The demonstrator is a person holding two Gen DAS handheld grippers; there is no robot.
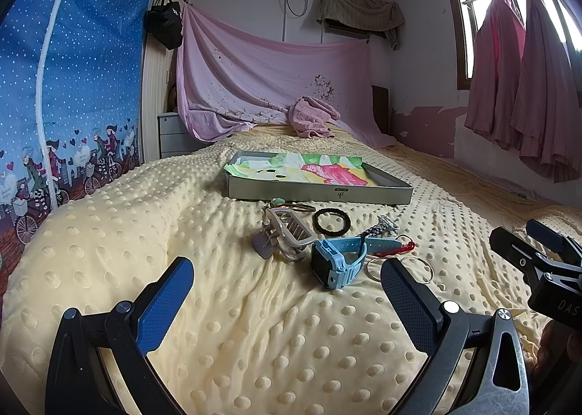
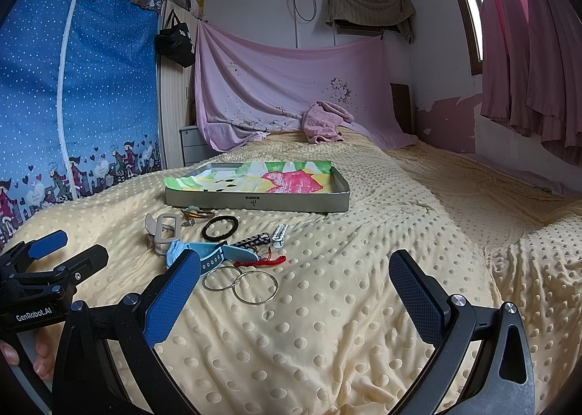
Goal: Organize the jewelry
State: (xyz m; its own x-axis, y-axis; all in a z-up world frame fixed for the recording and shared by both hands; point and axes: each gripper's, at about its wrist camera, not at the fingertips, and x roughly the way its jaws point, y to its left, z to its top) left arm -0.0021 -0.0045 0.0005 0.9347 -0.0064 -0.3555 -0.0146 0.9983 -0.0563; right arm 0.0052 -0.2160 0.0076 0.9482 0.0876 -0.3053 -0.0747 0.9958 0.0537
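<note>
A grey tray (image 1: 320,193) (image 2: 254,203) lined with colourful paper sits on the bed. In front of it lie a blue watch (image 1: 340,262) (image 2: 211,255), a beige hair claw (image 1: 287,233) (image 2: 163,233), a black hair tie (image 1: 331,221) (image 2: 220,227), a red cord bracelet (image 2: 260,261), a braided bracelet (image 2: 251,239) and two silver hoops (image 2: 254,286) (image 1: 416,269). My left gripper (image 1: 287,287) is open and empty just short of the watch. My right gripper (image 2: 294,284) is open and empty, with the hoops between its fingers' line.
A yellow dotted blanket (image 1: 254,324) covers the bed. A pink towel (image 1: 313,116) lies at the head. A blue wardrobe cover (image 1: 65,87) stands left, and pink curtains (image 1: 527,87) hang right. The right gripper (image 1: 538,255) shows in the left wrist view.
</note>
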